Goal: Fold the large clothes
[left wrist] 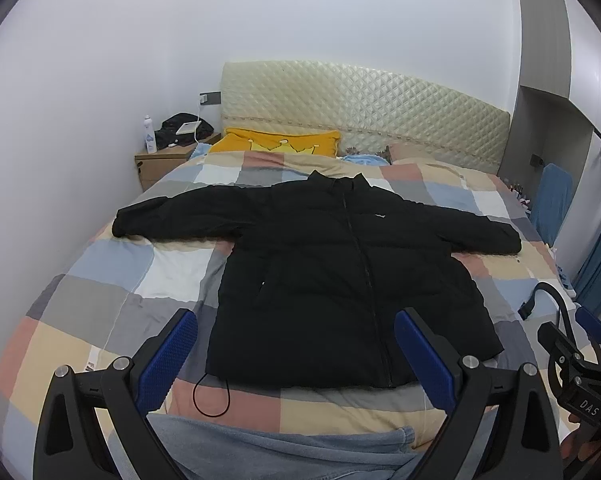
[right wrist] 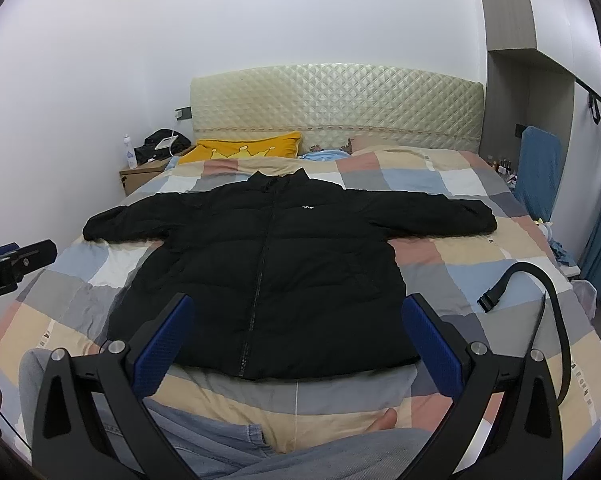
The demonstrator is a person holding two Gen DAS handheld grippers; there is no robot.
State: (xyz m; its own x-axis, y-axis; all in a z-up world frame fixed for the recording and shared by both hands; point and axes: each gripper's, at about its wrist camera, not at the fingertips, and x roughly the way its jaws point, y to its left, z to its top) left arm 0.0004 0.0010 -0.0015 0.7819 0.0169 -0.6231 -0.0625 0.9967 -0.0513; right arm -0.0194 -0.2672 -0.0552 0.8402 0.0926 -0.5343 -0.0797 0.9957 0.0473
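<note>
A black puffer jacket (left wrist: 320,264) (right wrist: 268,264) lies flat and zipped on the bed, collar toward the headboard, both sleeves spread out to the sides. My left gripper (left wrist: 296,344) hovers open above the jacket's hem, its blue pads (left wrist: 168,356) wide apart with nothing between them. My right gripper (right wrist: 296,336) is likewise open over the hem, holding nothing. The right gripper's body also shows at the right edge of the left wrist view, and the left gripper's body at the left edge of the right wrist view.
The bed carries a checked quilt (left wrist: 112,280) (right wrist: 480,256). A yellow pillow (left wrist: 276,142) and padded headboard (left wrist: 360,108) lie beyond. A nightstand (left wrist: 164,160) with a bottle stands at the left. A black strap (right wrist: 540,292) lies at the right. The person's jeans-clad legs (right wrist: 228,440) rest on the near edge.
</note>
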